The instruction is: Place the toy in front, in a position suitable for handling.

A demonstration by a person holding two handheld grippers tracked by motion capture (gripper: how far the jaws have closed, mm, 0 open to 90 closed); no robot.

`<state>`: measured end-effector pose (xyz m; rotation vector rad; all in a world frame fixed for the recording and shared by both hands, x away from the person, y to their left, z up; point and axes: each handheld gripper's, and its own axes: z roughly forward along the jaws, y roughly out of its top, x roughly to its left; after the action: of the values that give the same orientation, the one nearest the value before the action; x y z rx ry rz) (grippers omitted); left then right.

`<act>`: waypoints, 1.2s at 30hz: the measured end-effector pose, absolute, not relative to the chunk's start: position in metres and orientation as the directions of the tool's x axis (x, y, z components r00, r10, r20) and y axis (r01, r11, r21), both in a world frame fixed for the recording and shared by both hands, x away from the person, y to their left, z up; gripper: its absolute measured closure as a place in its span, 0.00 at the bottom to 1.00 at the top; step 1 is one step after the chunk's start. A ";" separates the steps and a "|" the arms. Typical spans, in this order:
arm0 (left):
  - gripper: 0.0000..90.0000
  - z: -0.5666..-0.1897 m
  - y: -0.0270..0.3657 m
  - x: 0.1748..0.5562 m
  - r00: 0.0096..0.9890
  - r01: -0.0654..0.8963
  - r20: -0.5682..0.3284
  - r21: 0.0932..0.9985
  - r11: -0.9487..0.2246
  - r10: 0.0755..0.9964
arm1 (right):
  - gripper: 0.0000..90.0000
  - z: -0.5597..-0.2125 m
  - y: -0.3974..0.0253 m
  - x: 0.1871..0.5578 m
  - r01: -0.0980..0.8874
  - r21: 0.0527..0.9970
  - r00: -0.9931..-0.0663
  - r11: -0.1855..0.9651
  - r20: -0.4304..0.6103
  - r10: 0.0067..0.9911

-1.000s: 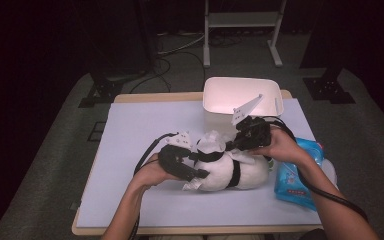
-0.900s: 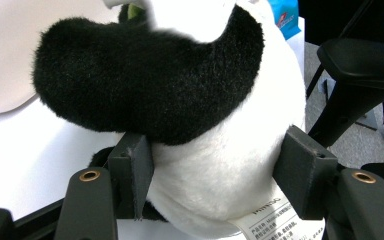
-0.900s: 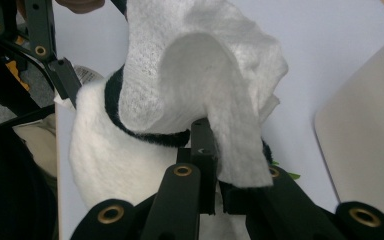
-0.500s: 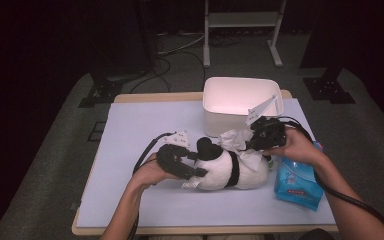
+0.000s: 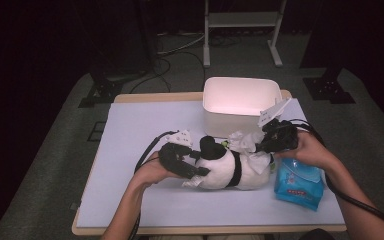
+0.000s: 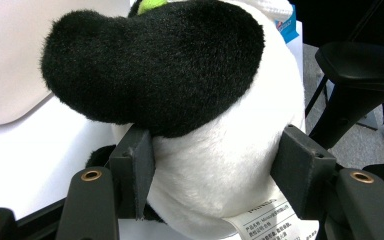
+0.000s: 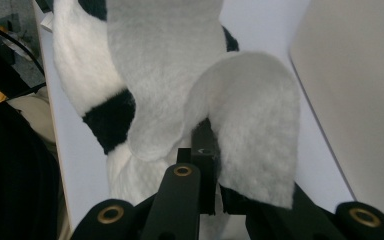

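Observation:
A black-and-white panda plush lies on its side on the pale blue table. My left gripper is shut on the plush's left end. In the left gripper view the jaws press into its white fur below a black furry part, with a sewn label beneath. My right gripper is at the plush's right end, shut on a white wipe. In the right gripper view the wipe drapes over the jaws and onto the plush.
A white open bin stands just behind the plush, and its wall is close on the right in the right gripper view. A blue wipes packet lies at the right under the right hand. Cables trail from both grippers.
My right gripper has slid to the right along the plush with the wipe in it. The left gripper and the plush have stayed put.

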<state>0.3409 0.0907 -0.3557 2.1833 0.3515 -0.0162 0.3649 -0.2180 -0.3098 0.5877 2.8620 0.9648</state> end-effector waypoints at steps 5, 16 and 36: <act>0.43 -0.354 0.091 0.341 0.960 0.254 -0.131 0.783 -0.567 0.248 | 0.95 -0.312 -0.205 0.367 0.315 0.605 -0.935 0.731 0.067 0.347; 0.48 -0.347 0.092 0.339 0.959 0.251 -0.122 0.781 -0.572 0.254 | 0.95 -0.299 -0.169 0.372 0.261 0.617 -0.955 0.742 0.056 0.290; 0.43 -0.365 0.098 0.340 0.952 0.278 -0.149 0.785 -0.554 0.266 | 0.95 -0.294 -0.142 0.374 0.223 0.587 -0.969 0.778 0.047 0.243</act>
<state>0.3399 0.0984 -0.3652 2.1827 0.3825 -0.0161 0.3735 -0.1421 -0.2944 0.3843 2.9325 0.9629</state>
